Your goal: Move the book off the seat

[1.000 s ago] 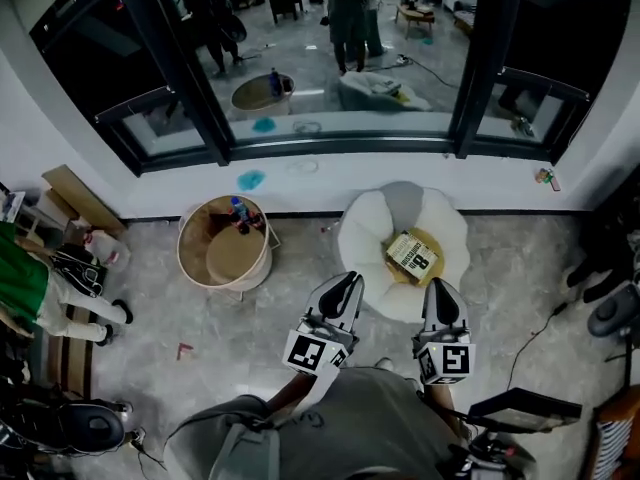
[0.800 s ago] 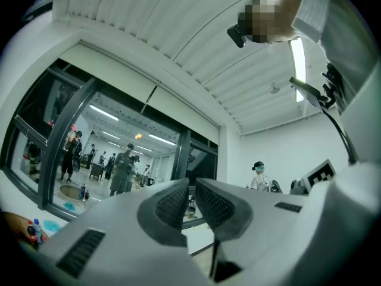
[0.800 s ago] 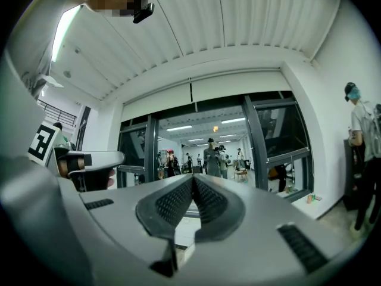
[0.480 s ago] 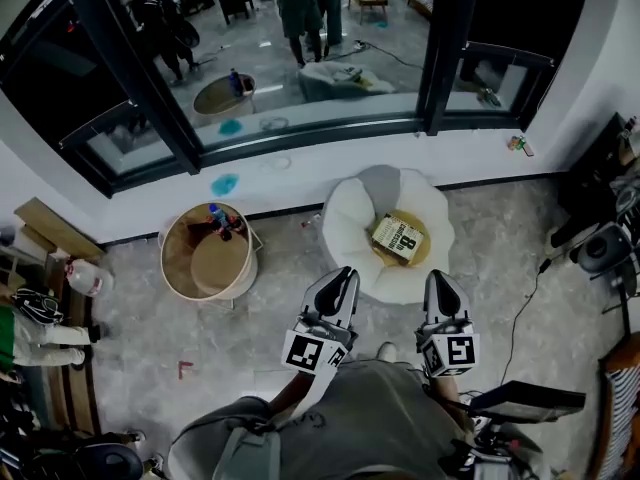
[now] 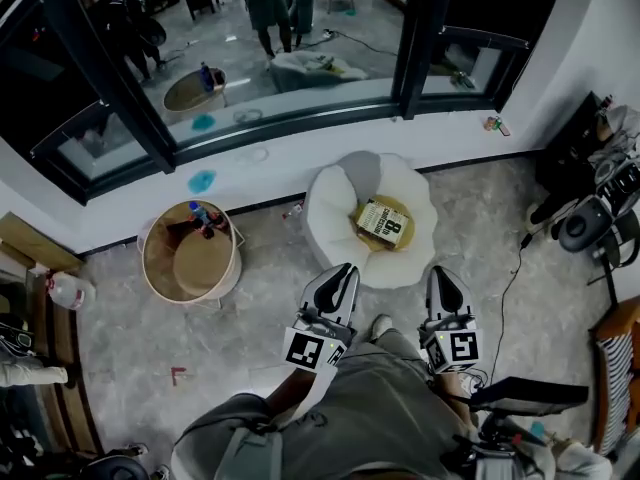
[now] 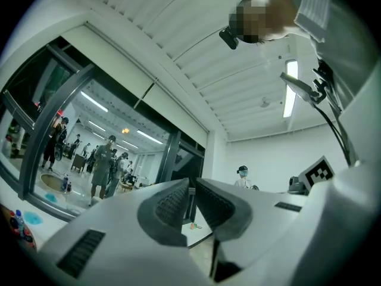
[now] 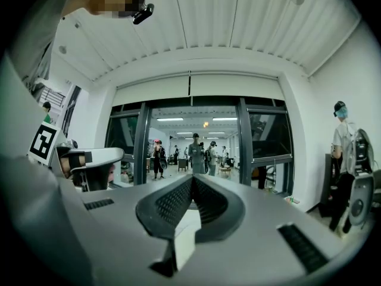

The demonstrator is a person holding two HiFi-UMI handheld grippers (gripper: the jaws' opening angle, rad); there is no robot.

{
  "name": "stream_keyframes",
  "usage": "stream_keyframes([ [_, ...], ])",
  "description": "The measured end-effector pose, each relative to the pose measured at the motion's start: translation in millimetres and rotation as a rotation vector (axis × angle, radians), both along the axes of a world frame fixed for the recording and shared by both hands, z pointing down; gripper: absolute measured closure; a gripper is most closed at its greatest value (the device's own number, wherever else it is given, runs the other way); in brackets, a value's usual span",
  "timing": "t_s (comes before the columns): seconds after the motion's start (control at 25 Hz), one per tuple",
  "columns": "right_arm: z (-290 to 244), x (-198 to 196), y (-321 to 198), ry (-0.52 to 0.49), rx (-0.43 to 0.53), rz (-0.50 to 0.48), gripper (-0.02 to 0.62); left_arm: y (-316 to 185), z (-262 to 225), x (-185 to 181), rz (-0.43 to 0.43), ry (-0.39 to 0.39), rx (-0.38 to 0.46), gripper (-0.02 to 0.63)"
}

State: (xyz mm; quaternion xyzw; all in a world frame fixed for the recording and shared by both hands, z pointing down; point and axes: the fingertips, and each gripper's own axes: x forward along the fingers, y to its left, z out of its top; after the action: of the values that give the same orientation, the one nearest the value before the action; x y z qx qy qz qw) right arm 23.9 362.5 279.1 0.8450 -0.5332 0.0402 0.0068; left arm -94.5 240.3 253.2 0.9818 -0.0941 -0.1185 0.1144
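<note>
While the person stands over the grey marbled floor [image 5: 262, 303], the cream-and-black paperback book [image 5: 381, 222] lies flat on the tan centre pad of the white, petal-shaped padded seat [image 5: 328, 208], tilted at an angle, nothing touching it. The seat sits close to the wall under the big dark-framed window [image 5: 418, 40].

Down at the bottom of the head view come the two tools. The left gripper [image 5: 340, 274] points toward the seat's near-left petal, and in its own view [image 6: 191, 196] the ribbed pads are pressed together with nothing between them. The right gripper [image 5: 441, 278] points past the seat's near-right edge; its view [image 7: 191, 194] shows the jaws closed tight too, and empty. Both tips are short of the book, one on either side of it, each carrying its black-and-white marker cube [image 5: 311, 349].

Off to the left, well apart from the seat, stands a round tan table [image 5: 190, 268] with a small blue-capped bottle [image 5: 201, 215] on its far edge.
</note>
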Motion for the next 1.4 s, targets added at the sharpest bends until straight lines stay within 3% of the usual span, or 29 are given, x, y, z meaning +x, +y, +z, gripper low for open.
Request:
stream_keyframes([
  [0.32, 4, -3, -24, 0.003, 0.010, -0.044, 0.580, -14, -1, -13, -0.053, -0.005, 0.001, 0.561],
  [0.68, 13, 22, -85, -0.051, 0.071, -0.179, 0.580, -52, 1, -14, -0.231, -0.044, 0.017, 0.561],
  [0.92, 20, 63, -120, -0.090, 0.111, -0.257, 0.580, -67, 4, 31, -0.257, -0.085, 0.023, 0.561],
  [1.16, 17, 130, -149, -0.094, 0.140, -0.249, 0.580, -79, 7, 90, -0.253, -0.115, -0.117, 0.561],
  [1.4, 41, 182, -164, -0.174, 0.144, -0.283, 0.580, -97, 13, 146, -0.282, -0.185, -0.065, 0.561],
])
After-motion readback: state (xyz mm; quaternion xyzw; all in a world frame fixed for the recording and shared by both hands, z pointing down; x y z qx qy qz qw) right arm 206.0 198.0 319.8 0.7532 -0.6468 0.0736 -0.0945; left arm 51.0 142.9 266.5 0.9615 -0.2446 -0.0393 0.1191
